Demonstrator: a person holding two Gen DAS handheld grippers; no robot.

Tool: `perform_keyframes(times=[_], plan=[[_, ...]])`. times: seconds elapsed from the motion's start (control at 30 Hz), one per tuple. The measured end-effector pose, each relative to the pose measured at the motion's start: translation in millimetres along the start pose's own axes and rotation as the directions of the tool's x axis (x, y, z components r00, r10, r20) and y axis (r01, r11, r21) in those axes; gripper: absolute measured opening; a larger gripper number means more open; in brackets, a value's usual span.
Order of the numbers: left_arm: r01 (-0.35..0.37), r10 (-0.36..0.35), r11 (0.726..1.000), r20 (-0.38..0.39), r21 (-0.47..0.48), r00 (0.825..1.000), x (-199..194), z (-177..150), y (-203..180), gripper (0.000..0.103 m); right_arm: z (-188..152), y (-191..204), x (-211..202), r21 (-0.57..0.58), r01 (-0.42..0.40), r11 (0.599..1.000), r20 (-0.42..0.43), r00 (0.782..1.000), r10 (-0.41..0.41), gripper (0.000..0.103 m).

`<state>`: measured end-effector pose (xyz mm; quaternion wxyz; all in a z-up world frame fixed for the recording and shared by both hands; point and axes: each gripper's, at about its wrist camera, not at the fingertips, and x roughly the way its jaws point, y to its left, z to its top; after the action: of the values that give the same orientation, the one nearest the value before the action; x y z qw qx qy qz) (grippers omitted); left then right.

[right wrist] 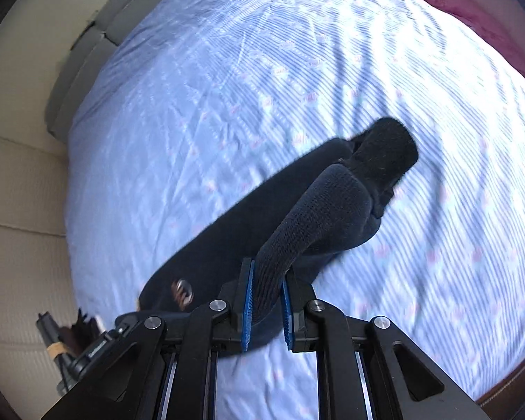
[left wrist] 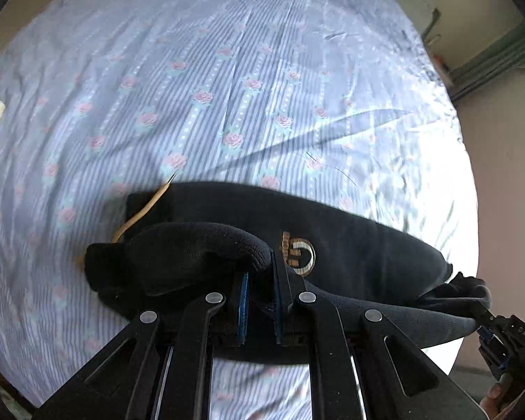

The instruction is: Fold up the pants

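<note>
Black pants [left wrist: 350,245] with a gold and white logo [left wrist: 297,253] and a tan drawstring [left wrist: 140,213] lie folded on a blue striped floral bedsheet [left wrist: 210,87]. My left gripper [left wrist: 260,273] is shut on a ribbed black cuff of the pants, lifted off the bed. My right gripper [right wrist: 266,280] is shut on another ribbed cuff [right wrist: 318,217] and holds it above the pants [right wrist: 234,224]. The right gripper also shows at the right edge of the left wrist view [left wrist: 490,318], pinching the fabric.
The bedsheet [right wrist: 227,87] covers the whole bed. A beige padded headboard or wall [right wrist: 17,210] lies to the left in the right wrist view, a pink blanket [right wrist: 472,3] at the far top right. The left gripper's body [right wrist: 87,346] shows at lower left.
</note>
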<state>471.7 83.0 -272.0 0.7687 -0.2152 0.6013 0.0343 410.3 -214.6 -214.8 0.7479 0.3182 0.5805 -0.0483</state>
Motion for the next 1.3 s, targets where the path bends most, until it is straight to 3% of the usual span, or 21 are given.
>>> perform_keyframes(times=[0.2, 0.23, 0.3, 0.33, 0.37, 0.47, 0.6, 0.67, 0.7, 0.77, 0.83, 0.93, 1.03, 1.13, 1.2, 1.3], plan=[[-0.059, 0.056, 0.997, -0.061, -0.047, 0.997, 25.9, 23.1, -4.6, 0.017, 29.8, 7.4, 35.1, -0.038, 0.061, 0.997, -0.006, 0.998, -0.061, 0.016], [-0.073, 0.07, 0.996, -0.078, -0.045, 0.994, 29.2, 25.5, -6.3, 0.022, 32.4, 9.4, 37.8, -0.047, 0.07, 0.996, -0.007, 0.997, -0.071, 0.018], [-0.087, 0.086, 0.996, -0.075, -0.009, 0.994, 27.0, 28.0, -11.5, 0.049, 35.3, 14.3, 38.1, -0.068, 0.117, 0.991, -0.007, 0.993, -0.118, 0.03], [-0.091, 0.092, 0.996, -0.045, 0.026, 0.995, 19.2, 28.0, -16.3, 0.073, 35.0, 15.8, 33.8, -0.075, 0.129, 0.989, -0.002, 0.992, -0.13, 0.043], [-0.086, 0.087, 0.995, -0.013, 0.05, 0.996, 10.2, 27.8, -19.9, 0.077, 33.8, 16.1, 27.8, -0.08, 0.125, 0.989, 0.013, 0.992, -0.124, 0.052], [-0.087, 0.074, 0.982, 0.086, 0.167, 0.994, -23.4, 25.5, -31.4, 0.083, 20.9, 21.4, -1.7, -0.141, 0.152, 0.978, 0.109, 0.985, -0.137, 0.058], [-0.1, 0.042, 0.932, 0.17, 0.349, 0.985, -55.0, 8.0, -39.4, 0.083, -9.7, 24.3, -44.1, -0.273, 0.241, 0.931, 0.257, 0.951, -0.171, 0.07], [-0.117, 0.034, 0.89, 0.192, 0.44, 0.981, -60.9, -9.8, -40.9, 0.083, -26.2, 18.3, -51.9, -0.317, 0.261, 0.912, 0.268, 0.947, -0.178, 0.074], [-0.12, 0.03, 0.867, 0.19, 0.484, 0.981, -60.3, -18.5, -43.2, 0.083, -34.5, 11.7, -49.7, -0.335, 0.245, 0.91, 0.239, 0.956, -0.17, 0.074], [-0.109, 0.015, 0.795, 0.161, 0.597, 0.987, -55.0, -41.1, -52.7, 0.081, -51.9, -0.4, -37.0, -0.37, 0.225, 0.901, 0.167, 0.971, -0.174, 0.074], [-0.099, 0.002, 0.696, 0.137, 0.711, 0.991, -46.6, -70.0, -69.3, 0.077, -71.1, -14.6, -21.5, -0.386, 0.238, 0.891, 0.098, 0.971, -0.217, 0.074], [-0.062, -0.028, 0.553, 0.093, 0.831, 0.995, -28.5, -115.2, -96.9, 0.073, -95.4, -35.0, -11.9, -0.377, 0.214, 0.901, 0.027, 0.975, -0.22, 0.074], [-0.056, -0.017, 0.434, 0.07, 0.899, 0.997, -5.2, -152.6, -121.6, 0.068, -111.4, -53.0, -10.1, -0.358, 0.212, 0.909, 0.002, 0.974, -0.226, 0.074], [-0.099, 0.004, 0.368, 0.105, 0.924, 0.994, 20.1, -177.8, -141.4, 0.068, -119.1, -70.5, -10.7, -0.328, 0.217, 0.919, -0.009, 0.972, -0.233, 0.074], [-0.168, 0.043, 0.301, 0.162, 0.939, 0.986, 43.7, -192.0, -153.6, 0.067, -121.1, -85.2, -13.4, -0.299, 0.217, 0.929, -0.014, 0.973, -0.232, 0.074], [-0.216, 0.107, 0.252, 0.194, 0.943, 0.975, 71.8, -196.6, -159.1, 0.059, -122.3, -108.5, -17.1, -0.248, 0.228, 0.942, -0.023, 0.97, -0.241, 0.074]])
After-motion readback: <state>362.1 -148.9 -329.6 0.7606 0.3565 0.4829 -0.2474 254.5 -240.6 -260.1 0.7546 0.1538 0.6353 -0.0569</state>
